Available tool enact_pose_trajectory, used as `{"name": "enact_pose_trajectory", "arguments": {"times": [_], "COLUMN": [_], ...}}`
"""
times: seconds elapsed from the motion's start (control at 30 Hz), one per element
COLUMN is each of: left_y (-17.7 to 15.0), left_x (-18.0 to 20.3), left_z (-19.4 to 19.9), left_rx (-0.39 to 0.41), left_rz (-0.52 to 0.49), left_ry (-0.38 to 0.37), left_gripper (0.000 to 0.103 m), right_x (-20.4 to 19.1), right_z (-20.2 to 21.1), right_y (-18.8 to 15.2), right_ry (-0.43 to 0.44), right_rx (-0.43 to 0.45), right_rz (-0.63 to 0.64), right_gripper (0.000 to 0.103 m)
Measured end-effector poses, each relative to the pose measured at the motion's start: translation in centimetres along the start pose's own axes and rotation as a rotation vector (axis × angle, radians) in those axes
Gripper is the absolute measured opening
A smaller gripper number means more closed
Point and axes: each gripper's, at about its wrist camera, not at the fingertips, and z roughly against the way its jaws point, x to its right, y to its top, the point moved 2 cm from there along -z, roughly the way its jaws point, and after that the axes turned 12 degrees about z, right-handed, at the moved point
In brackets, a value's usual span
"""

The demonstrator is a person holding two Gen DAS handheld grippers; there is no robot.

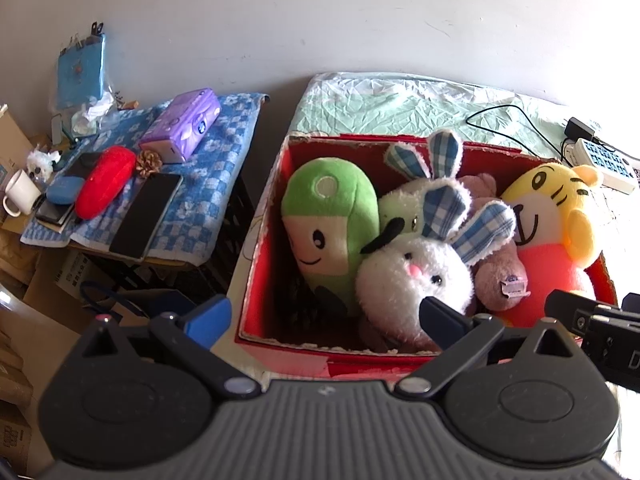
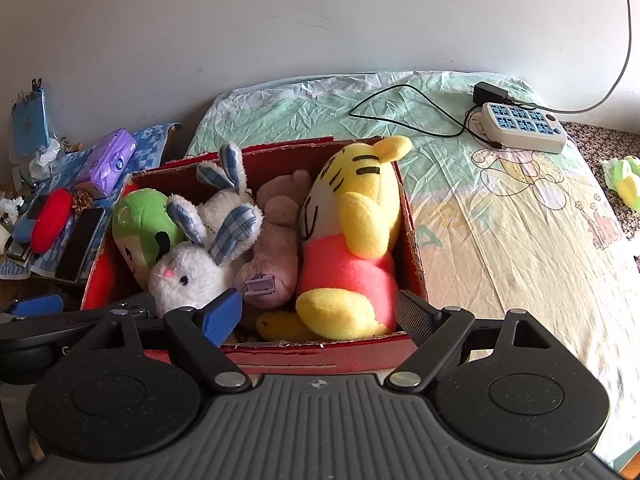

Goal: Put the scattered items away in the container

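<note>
A red cardboard box [image 1: 260, 240] [image 2: 412, 240] sits on the bed and holds several plush toys: a green doll [image 1: 332, 216] [image 2: 140, 224], a white rabbit with checked ears [image 1: 412, 280] [image 2: 188, 276], a second rabbit [image 1: 408, 204] behind it, a mauve bear [image 1: 500, 276] [image 2: 280, 240] and a yellow tiger in pink [image 1: 548, 216] [image 2: 352, 232]. My left gripper [image 1: 324, 316] hovers open at the box's near left edge, holding nothing. My right gripper [image 2: 320, 316] is open over the near edge, in front of the tiger, also holding nothing.
A power strip [image 2: 524, 126] with a charger and black cable [image 2: 400, 120] lies on the bed sheet [image 2: 520, 220] beyond the box. A green and yellow plush item [image 2: 628, 180] lies at the far right. A cluttered side table [image 1: 208, 168] with a tissue pack, tablet and mug stands left.
</note>
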Motion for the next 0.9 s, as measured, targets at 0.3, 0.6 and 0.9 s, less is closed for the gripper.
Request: {"name": "enact_pose_trajectory", "arguments": {"times": [0.3, 0.6, 0.9], "left_y": [0.1, 0.1, 0.2], "left_x": [-0.8, -2.1, -2.6], "left_z": [0.2, 0.0, -0.2], "left_rx": [0.017, 0.012, 0.006], "left_rz": [0.013, 0.035, 0.046], "left_ry": [0.016, 0.028, 0.015], "left_gripper": [0.100, 0.100, 0.100], "right_x": [-0.8, -2.3, -3.3], "right_z": [0.0, -0.2, -0.3], "right_y": [0.4, 0.8, 1.1], "right_ry": [-0.030, -0.014, -0.021], "right_rx": [0.021, 0.026, 0.031], "right_rz": [0.039, 0.072, 0.092], "right_gripper": [0.086, 0.086, 0.086]}}
